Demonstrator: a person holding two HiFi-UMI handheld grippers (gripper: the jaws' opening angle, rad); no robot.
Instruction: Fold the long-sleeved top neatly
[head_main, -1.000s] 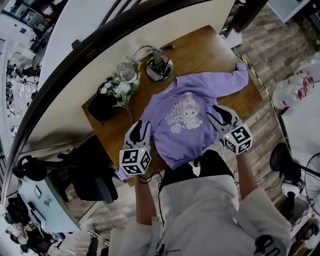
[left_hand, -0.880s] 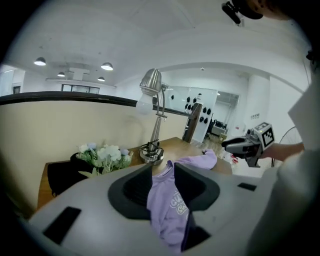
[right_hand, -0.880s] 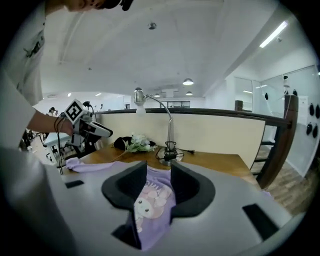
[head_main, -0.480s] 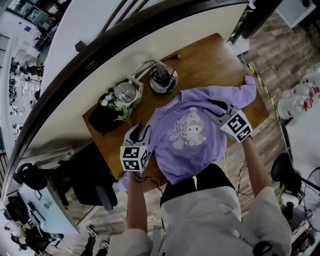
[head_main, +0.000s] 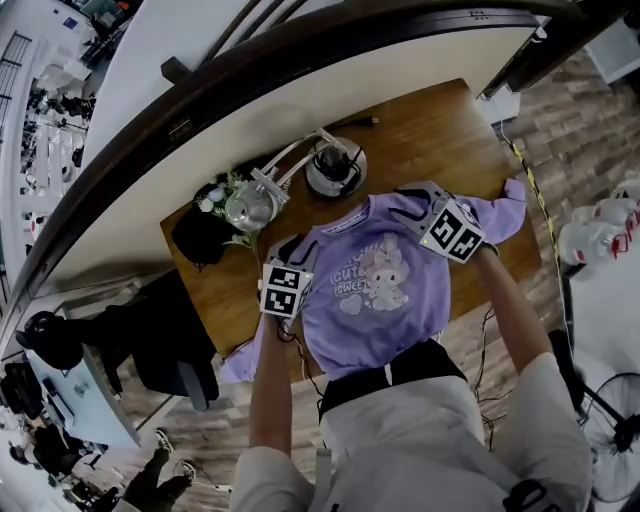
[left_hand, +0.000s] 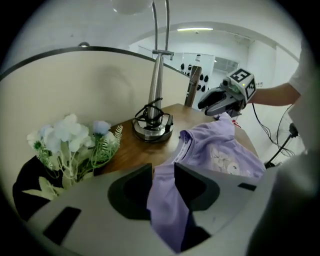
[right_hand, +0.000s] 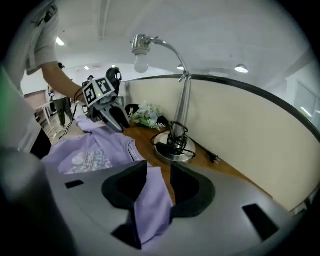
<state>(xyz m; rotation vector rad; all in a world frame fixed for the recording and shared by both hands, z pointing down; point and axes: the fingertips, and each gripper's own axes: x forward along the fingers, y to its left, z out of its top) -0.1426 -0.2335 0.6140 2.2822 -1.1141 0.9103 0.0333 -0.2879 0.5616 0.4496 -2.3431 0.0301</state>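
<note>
At the middle of the head view, the purple top (head_main: 375, 300) lies print side up on the wooden table (head_main: 440, 130) — its collar points toward the lamp (head_main: 335, 170) at the upper part of the frame. The left gripper (left_hand: 162, 172) is closed on the shoulder cloth at the left of the frame, and the right gripper (right_hand: 159, 175) pinches the other shoulder — purple cloth fills the gap between each pair of jaws.

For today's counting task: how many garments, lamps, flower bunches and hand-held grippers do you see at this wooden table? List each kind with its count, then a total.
purple top: 1
desk lamp: 1
flower bunch: 1
grippers: 2, the left gripper and the right gripper
Total: 5
</note>
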